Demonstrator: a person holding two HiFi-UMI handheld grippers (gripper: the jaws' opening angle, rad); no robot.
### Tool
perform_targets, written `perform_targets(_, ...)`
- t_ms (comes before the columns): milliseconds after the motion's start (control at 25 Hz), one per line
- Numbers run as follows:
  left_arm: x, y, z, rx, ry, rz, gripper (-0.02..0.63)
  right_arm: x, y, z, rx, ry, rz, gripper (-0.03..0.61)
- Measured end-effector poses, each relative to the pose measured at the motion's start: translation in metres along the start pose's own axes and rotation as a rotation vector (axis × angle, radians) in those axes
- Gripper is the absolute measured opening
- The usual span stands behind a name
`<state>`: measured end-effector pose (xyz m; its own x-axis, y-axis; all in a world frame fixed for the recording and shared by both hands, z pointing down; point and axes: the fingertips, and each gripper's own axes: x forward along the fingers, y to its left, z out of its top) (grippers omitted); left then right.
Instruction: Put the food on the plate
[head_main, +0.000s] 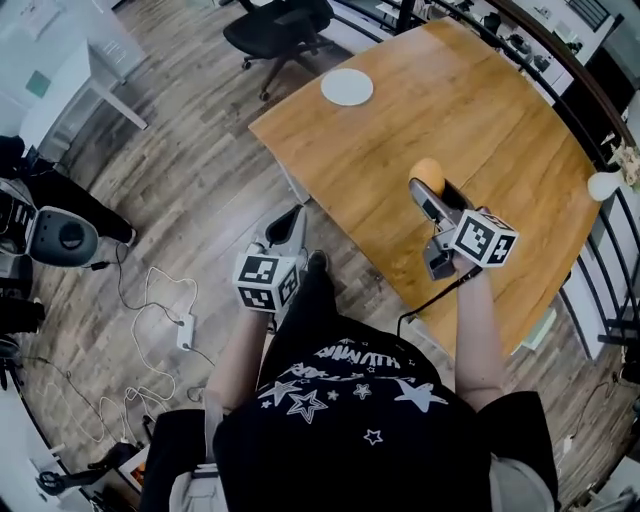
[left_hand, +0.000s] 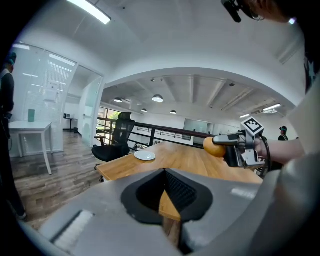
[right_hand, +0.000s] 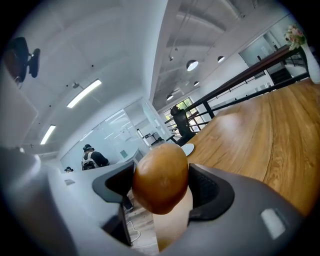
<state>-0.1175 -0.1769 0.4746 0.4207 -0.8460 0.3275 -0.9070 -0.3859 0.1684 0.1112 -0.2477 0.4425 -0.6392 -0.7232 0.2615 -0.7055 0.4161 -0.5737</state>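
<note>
Floor (head_main: 190, 170), left side: loose cables (head_main: 150, 300) lie on the wood boards.

Left claw (head_main: 292, 220): held off the surface's near-left edge, over the floor. In the left gripper view its jaws are together at the tips with nothing between them.

Office chair (head_main: 280, 25): stands on the floor beyond the far corner of the surface.

Plate (head_main: 347, 87): white, round, bare. It rests flat on the wooden surface (head_main: 500, 110), close to the far-left corner.

Food (head_main: 427, 172): one rounded, orange-brown piece. It sits between the jaws of the right claw (head_main: 432, 192), which are clamped on its two sides. The right gripper view shows the piece filling the gap between the dark pads and bulging past them. The left gripper view shows it raised clear of the surface. It is over the nearer part of the surface, well apart from the plate.
</note>
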Motion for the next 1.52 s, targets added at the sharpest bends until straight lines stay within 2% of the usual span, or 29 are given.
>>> perform_targets(360, 0.08, 0.068, 0.054, 0.031, 0.007, -0.081, 0.002, 0.088, -0.016, 0.042, -0.003, -0.004, -0.077, 0.348)
perform_targets(760, 0.153, 0.122, 0.083, 0.032, 0.03, -0.145, 0.002, 0.167, -0.04, 0.073, -0.033, 0.023, -0.153, 0.348)
perform_targets(1240, 0.223, 0.17, 0.093, 0.031, 0.079, -0.191, 0.002, 0.255, -0.082, 0.069, -0.158, 0.117, -0.277, 0.348)
perform_targets(1520, 0.249, 0.185, 0.09, 0.015, 0.101, -0.201, 0.002, 0.292, -0.097, 0.063, -0.29, 0.171, -0.335, 0.348)
